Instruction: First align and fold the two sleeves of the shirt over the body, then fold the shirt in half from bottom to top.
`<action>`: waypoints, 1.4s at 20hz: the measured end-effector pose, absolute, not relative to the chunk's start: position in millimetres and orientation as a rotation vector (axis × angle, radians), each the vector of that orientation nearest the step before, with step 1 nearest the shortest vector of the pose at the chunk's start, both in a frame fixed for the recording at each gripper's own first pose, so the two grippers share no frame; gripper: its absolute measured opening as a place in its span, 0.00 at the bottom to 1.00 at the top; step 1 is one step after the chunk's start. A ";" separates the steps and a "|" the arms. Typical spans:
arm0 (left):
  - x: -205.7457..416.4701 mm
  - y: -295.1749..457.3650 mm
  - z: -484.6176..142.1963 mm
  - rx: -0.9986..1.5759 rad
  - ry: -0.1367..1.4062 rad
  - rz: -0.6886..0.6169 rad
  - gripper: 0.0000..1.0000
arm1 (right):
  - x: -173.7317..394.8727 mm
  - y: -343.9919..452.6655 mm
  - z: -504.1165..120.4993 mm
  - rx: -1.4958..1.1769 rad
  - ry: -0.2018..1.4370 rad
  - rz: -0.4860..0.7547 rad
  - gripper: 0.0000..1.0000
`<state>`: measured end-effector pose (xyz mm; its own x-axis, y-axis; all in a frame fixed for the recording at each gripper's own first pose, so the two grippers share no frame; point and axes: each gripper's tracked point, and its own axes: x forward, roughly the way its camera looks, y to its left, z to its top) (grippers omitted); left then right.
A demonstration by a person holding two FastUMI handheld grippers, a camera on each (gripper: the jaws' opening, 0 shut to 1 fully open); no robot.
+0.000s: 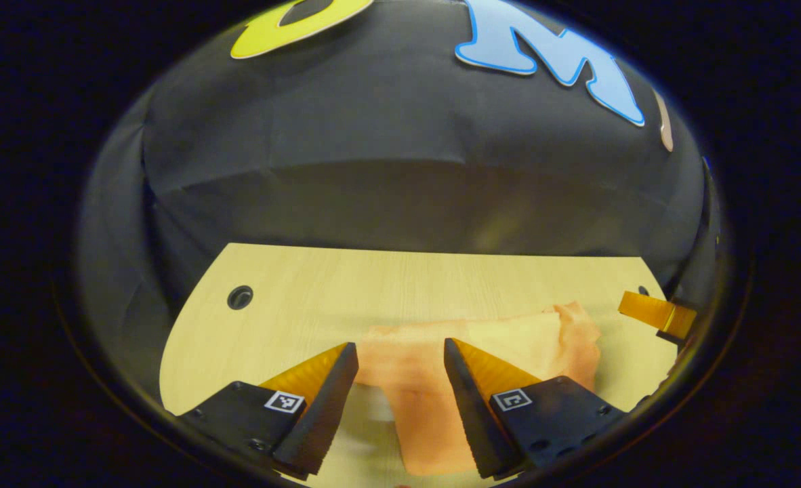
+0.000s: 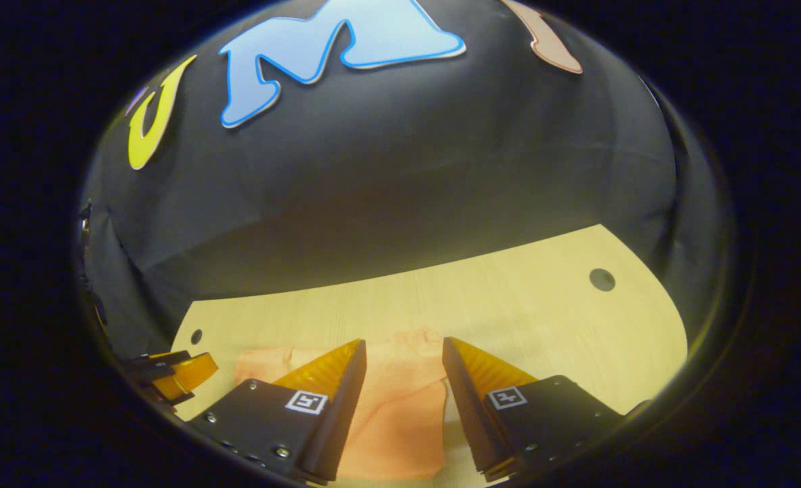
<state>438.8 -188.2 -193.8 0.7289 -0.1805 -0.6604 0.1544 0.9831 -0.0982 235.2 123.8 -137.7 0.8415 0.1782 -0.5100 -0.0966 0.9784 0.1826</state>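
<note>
The crumpled peach-orange fabric shirt (image 1: 482,352) lies on the pale wooden table (image 1: 319,298). The left gripper (image 1: 400,356) and right gripper (image 2: 404,352) hover above it, each with its 2 fingers spread apart, gripping nothing.

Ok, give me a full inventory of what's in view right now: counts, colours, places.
shirt: one, peach-orange, lying rumpled on the table ahead of both grippers.
table: one, light wood, against the booth wall.
table holes: three dark round ones, near the table's far corners.
booth wall: one, black cloth, behind the table.
left gripper: one, open, above the shirt.
right gripper: one, open, above the shirt.
</note>
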 end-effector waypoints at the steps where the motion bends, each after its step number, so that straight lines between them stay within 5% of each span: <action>1: 430.2 -187.1 -180.0 -0.046 0.723 -0.184 0.86 | 226.2 123.5 -128.8 0.151 0.542 0.150 0.71; 14: 278.7 -154.0 -31.7 -0.099 0.575 -0.171 0.83 | 87.1 111.4 -24.0 0.085 0.411 0.227 0.71; 28: 166.2 -183.9 -3.7 -0.040 0.479 -0.267 0.82 | -6.6 94.1 -6.6 0.062 0.284 0.232 0.75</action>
